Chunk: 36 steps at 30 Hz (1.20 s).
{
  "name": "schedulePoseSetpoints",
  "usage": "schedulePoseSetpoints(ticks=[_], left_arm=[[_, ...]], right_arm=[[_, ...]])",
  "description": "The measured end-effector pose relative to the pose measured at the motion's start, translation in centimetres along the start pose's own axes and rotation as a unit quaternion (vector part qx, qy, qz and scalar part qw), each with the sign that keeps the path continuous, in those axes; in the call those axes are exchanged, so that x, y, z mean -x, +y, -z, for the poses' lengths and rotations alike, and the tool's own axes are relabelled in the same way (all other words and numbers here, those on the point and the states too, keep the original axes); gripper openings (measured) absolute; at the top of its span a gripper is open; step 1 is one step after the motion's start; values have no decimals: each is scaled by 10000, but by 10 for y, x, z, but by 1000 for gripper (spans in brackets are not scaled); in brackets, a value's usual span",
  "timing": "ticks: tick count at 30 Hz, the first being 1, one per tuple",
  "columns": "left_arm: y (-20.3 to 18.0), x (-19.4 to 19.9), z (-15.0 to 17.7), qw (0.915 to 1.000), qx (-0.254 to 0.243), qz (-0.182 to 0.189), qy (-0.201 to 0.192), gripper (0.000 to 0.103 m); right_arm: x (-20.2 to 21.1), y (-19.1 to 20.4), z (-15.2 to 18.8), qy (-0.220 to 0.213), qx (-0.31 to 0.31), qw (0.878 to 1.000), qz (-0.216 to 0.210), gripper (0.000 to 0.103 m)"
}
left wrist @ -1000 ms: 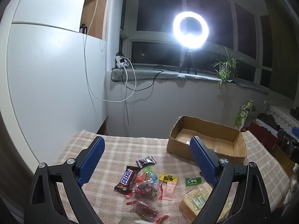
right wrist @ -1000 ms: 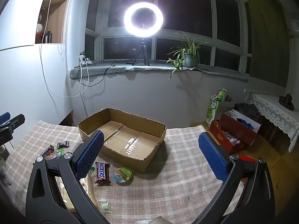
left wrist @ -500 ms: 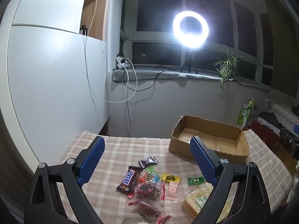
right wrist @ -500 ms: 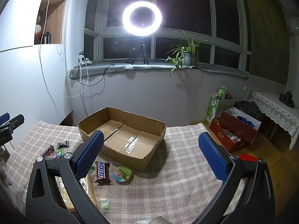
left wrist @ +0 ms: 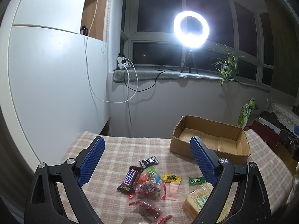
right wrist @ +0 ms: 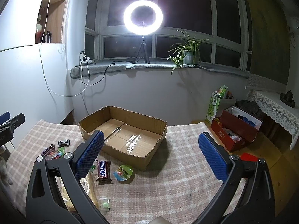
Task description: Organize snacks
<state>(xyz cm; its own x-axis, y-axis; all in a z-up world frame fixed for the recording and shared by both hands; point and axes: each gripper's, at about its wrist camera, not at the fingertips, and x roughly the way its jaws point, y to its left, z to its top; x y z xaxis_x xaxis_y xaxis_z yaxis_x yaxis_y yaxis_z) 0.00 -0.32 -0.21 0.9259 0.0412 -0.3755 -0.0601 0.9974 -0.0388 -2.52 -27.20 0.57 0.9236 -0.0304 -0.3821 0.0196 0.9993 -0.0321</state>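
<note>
A pile of small wrapped snacks lies on the checked tablecloth: a Snickers bar [left wrist: 130,179], a black packet [left wrist: 149,161], a yellow packet [left wrist: 172,177], a green packet [left wrist: 196,180] and a biscuit pack [left wrist: 199,199]. My left gripper [left wrist: 147,158] hovers open above them, holding nothing. An empty cardboard box [left wrist: 211,138] stands behind, to the right. In the right wrist view the box [right wrist: 125,130] is ahead, with a second Snickers bar [right wrist: 103,171] and a green jelly cup [right wrist: 123,171] in front of it. My right gripper [right wrist: 151,153] hangs open and empty.
A ring light [right wrist: 143,17] on a tripod and a potted plant [right wrist: 188,56] stand on the windowsill. A red box [right wrist: 237,130] and a green bag [right wrist: 216,104] sit on the floor at right. A white cabinet [left wrist: 46,84] rises at left.
The left wrist view has shifted slightly, so the snacks and box sit a little higher in frame. The right gripper has barely moved. Both grippers stay open.
</note>
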Motion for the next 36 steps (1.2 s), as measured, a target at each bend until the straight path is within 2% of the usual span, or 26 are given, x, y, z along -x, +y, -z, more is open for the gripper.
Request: schedulePoseSetpoints(ticks=[36], left_arm=[[-6, 0, 4, 9999, -96, 61, 57, 93]], right_arm=[[-5, -2, 3, 113, 40, 9999, -60, 103]])
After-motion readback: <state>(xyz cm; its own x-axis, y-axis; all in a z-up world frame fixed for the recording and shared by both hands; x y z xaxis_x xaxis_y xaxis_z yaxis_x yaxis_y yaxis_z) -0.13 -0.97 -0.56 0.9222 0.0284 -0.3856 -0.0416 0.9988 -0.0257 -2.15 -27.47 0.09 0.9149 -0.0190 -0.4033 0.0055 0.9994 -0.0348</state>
